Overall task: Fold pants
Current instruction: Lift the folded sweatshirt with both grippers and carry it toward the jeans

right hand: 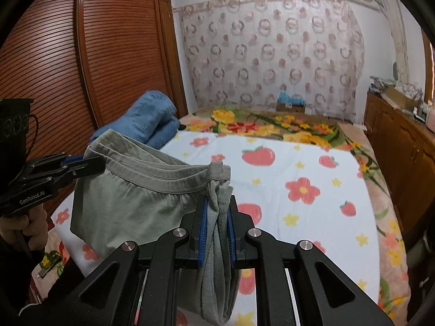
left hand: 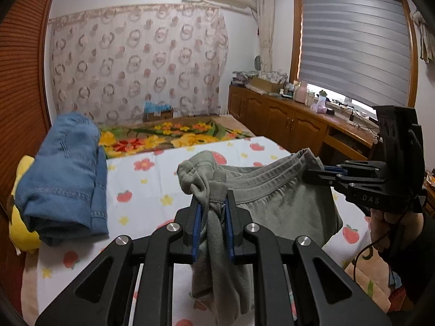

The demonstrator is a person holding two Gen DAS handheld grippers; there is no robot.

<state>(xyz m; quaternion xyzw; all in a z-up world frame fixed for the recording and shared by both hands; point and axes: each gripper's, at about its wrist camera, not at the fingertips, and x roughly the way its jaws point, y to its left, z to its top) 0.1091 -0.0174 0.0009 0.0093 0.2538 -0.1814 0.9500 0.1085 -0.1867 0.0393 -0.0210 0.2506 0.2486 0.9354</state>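
Observation:
Grey-green pants (left hand: 274, 193) hang by their waistband between my two grippers, above the bed. In the left wrist view my left gripper (left hand: 213, 199) is shut on one bunched end of the waistband, and cloth droops below its blue pads. My right gripper (left hand: 312, 175) comes in from the right, pinching the other end. In the right wrist view, the right gripper (right hand: 218, 203) is shut on gathered waistband cloth of the pants (right hand: 136, 198), while the left gripper (right hand: 93, 164) clamps the far end at the left. The legs hang out of sight below.
A bed with a white strawberry-and-flower sheet (left hand: 155, 187) (right hand: 299, 214) lies under the pants. Folded blue jeans (left hand: 62, 179) (right hand: 155, 119) sit on its left side by a yellow pillow (left hand: 19, 231). A louvred wardrobe (right hand: 54, 68) stands left, and wooden cabinets (left hand: 285, 119) stand right.

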